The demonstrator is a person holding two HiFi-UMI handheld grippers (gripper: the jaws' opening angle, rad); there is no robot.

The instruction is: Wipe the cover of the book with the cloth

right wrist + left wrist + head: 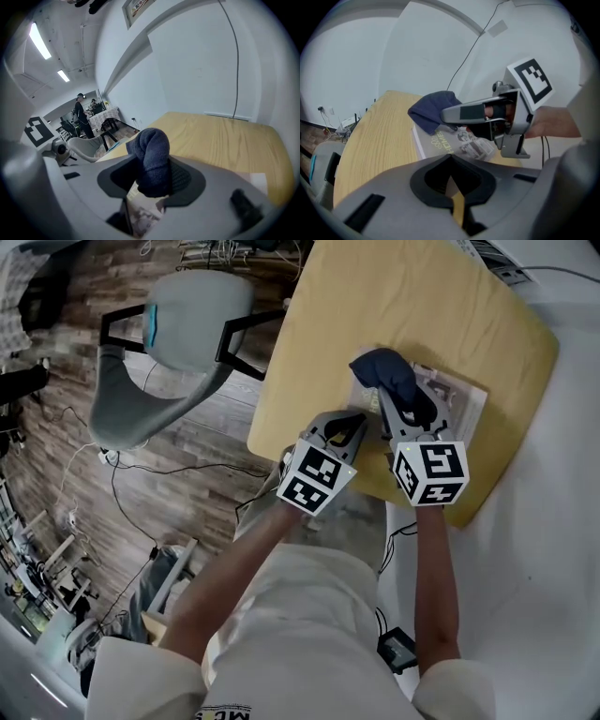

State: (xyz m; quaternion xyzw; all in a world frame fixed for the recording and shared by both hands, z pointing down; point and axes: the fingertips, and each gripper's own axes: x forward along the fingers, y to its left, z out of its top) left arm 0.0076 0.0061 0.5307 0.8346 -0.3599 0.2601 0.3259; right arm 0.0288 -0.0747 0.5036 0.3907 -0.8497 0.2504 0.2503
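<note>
left gripper [351, 424]: grey, black-and-white marker cube [316, 477] | right gripper [397, 396]: same | shirt [309, 634]: cream, short sleeves

Bare table [403, 296] beyond book [464, 395], chair [178, 324] left

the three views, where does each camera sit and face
Head view: on the head, facing down at the light wooden table; shows forearms, left gripper, right gripper.
Left gripper view: on the left gripper, facing the right gripper and right hand past shut jaws.
Right gripper view: on the right gripper, facing the white wall over the dark blue cloth it grips.
Shared: head and left gripper views show cloth on the pale printed book.
</note>
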